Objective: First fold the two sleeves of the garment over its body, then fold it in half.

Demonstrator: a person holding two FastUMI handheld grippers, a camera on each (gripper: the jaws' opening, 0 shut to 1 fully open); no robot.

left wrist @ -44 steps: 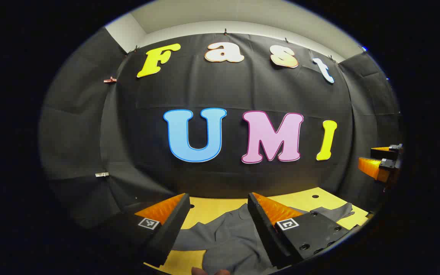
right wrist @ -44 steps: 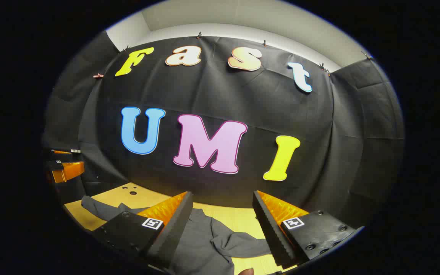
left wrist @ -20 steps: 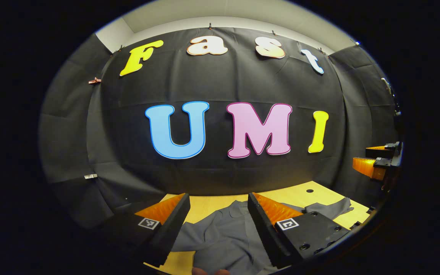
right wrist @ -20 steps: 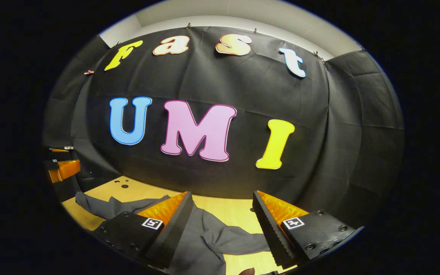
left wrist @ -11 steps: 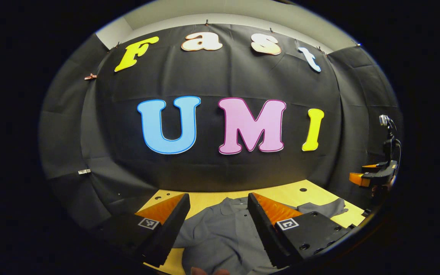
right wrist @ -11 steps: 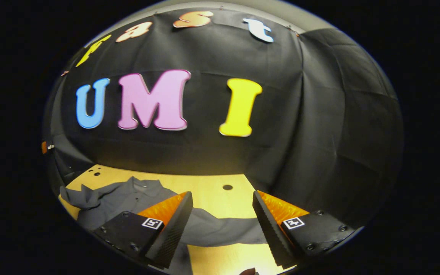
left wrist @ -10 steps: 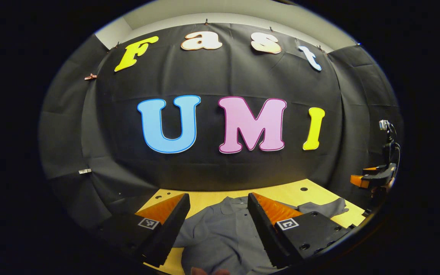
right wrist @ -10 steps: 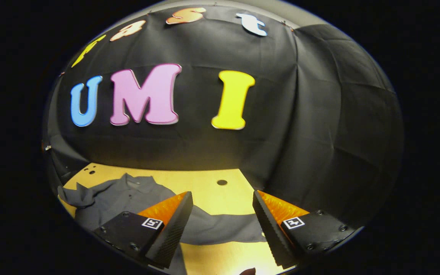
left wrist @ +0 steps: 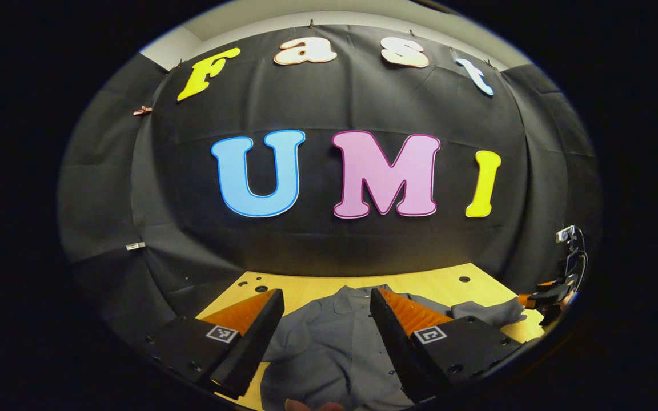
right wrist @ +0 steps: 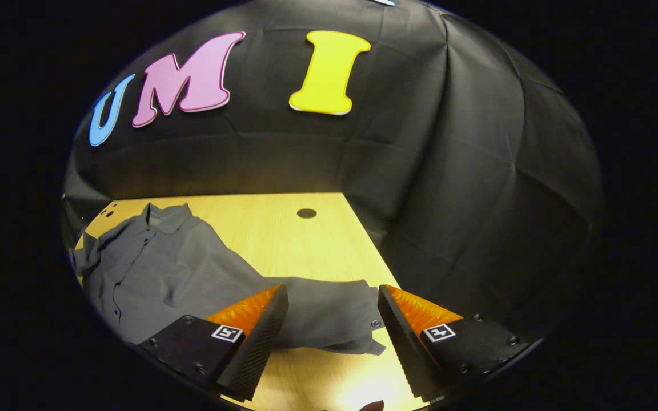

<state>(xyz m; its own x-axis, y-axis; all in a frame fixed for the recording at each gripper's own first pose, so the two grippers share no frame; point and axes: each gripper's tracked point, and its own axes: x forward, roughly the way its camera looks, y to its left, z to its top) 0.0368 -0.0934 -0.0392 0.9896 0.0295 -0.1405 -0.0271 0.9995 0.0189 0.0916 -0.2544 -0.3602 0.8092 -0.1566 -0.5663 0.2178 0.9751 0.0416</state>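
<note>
A grey button-up shirt (left wrist: 329, 342) lies spread on the yellow wooden table (left wrist: 420, 282), collar toward the back wall. My left gripper (left wrist: 326, 295) hangs open above the shirt's chest, nothing between its fingers. One sleeve (left wrist: 486, 311) reaches to the right, where my right gripper (left wrist: 537, 292) shows small at the table's edge. In the right gripper view the shirt (right wrist: 152, 268) lies at the left and its sleeve (right wrist: 329, 319) runs across to a buttoned cuff (right wrist: 363, 334). My right gripper (right wrist: 332, 292) is open just above that sleeve end.
The table (right wrist: 283, 240) has a round hole (right wrist: 306, 213) near its back and ends at the black cloth wall on the right. Small holes (left wrist: 257, 285) mark the back left corner. A small camera on a stand (left wrist: 568, 235) rises at the far right.
My right gripper has tipped downward and swung to the right, coming over the sleeve's cuff. My left gripper has tilted down slightly, showing more of the shirt. Both stay open.
</note>
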